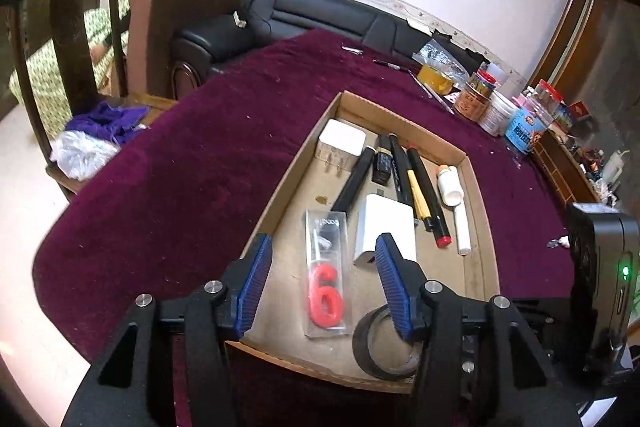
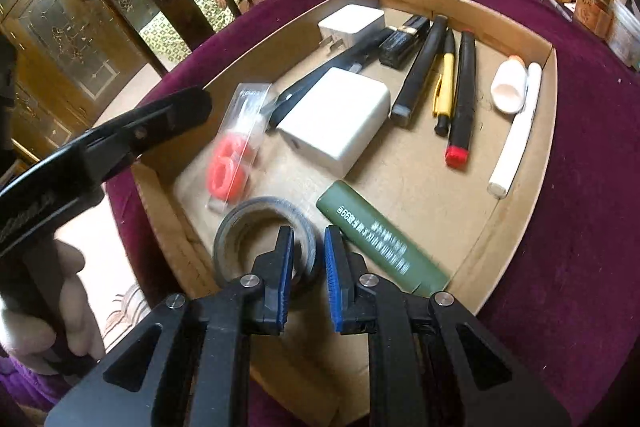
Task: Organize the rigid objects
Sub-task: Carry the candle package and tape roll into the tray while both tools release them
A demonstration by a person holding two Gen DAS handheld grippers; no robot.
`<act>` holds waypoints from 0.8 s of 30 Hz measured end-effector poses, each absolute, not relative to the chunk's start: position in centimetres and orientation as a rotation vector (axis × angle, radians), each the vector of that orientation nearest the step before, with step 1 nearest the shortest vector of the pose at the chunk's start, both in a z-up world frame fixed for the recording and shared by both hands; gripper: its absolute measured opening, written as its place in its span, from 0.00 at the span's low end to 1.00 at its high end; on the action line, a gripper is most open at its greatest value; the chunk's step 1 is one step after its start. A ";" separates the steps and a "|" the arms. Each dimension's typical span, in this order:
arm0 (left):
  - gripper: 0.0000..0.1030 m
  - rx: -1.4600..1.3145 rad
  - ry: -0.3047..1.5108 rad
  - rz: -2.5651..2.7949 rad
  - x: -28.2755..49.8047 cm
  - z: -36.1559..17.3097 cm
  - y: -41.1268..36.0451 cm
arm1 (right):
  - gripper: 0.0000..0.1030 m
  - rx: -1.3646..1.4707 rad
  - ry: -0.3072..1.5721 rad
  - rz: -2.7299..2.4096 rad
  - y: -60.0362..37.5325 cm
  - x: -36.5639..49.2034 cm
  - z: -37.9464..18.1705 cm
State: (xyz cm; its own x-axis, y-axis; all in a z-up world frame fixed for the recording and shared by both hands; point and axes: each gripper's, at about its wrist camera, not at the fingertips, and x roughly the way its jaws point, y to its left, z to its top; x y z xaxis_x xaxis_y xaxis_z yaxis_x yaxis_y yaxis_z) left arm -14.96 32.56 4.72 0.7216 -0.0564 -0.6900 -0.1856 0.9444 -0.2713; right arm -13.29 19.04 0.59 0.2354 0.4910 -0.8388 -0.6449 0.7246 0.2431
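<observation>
Right gripper (image 2: 309,259) jaws narrowly apart, empty, over tape roll (image 2: 264,239) at cardboard tray (image 2: 516,195) near edge; left gripper (image 1: 322,281) wide apart; straddle roll wall squarely before closing

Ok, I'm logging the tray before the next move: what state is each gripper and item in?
left gripper: open, empty, above the candle pack.
right gripper: narrowly open, empty, over the tape roll.
number 6 candle pack: flat, sealed.
green tube: lying flat.
cardboard tray: open-topped.
</observation>
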 end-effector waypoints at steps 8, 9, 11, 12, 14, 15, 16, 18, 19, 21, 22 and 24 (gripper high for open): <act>0.59 -0.249 0.738 0.154 -15.4 5.2 31.8 | 0.11 -0.167 1.044 0.674 18.1 -11.9 0.9; 0.59 -0.243 0.740 0.161 -15.4 5.2 31.8 | 0.12 -0.147 1.047 0.681 17.8 -11.9 1.1; 0.64 -0.226 0.754 0.181 -15.3 5.1 31.5 | 0.13 -0.110 1.036 0.699 17.0 -12.2 1.7; 0.64 -0.222 0.759 0.184 -15.2 5.0 31.4 | 0.13 -0.102 1.023 0.703 16.7 -12.4 2.1; 0.64 -0.207 0.768 0.190 -15.2 5.0 30.9 | 0.13 -0.082 0.986 0.710 16.0 -13.0 3.0; 0.64 -0.200 0.772 0.193 -15.2 5.0 30.7 | 0.14 -0.071 0.971 0.711 15.8 -13.2 3.3; 0.64 -0.195 0.774 0.193 -15.2 5.0 30.5 | 0.16 -0.059 0.958 0.710 15.4 -13.4 3.7; 0.64 -0.182 0.776 0.189 -15.4 5.2 30.0 | 0.25 -0.043 0.935 0.703 15.2 -13.6 4.0; 0.64 -0.177 0.776 0.190 -15.4 5.3 29.8 | 0.31 -0.032 0.922 0.695 14.7 -13.7 4.2; 0.64 -0.166 0.774 0.189 -15.6 5.5 29.3 | 0.39 -0.018 0.911 0.683 14.2 -13.6 4.4; 0.64 -0.161 0.772 0.189 -15.7 5.7 29.0 | 0.39 -0.009 0.908 0.677 13.8 -13.5 4.4; 0.64 -0.147 0.765 0.189 -16.0 6.0 28.4 | 0.39 0.009 0.907 0.665 13.0 -13.5 4.4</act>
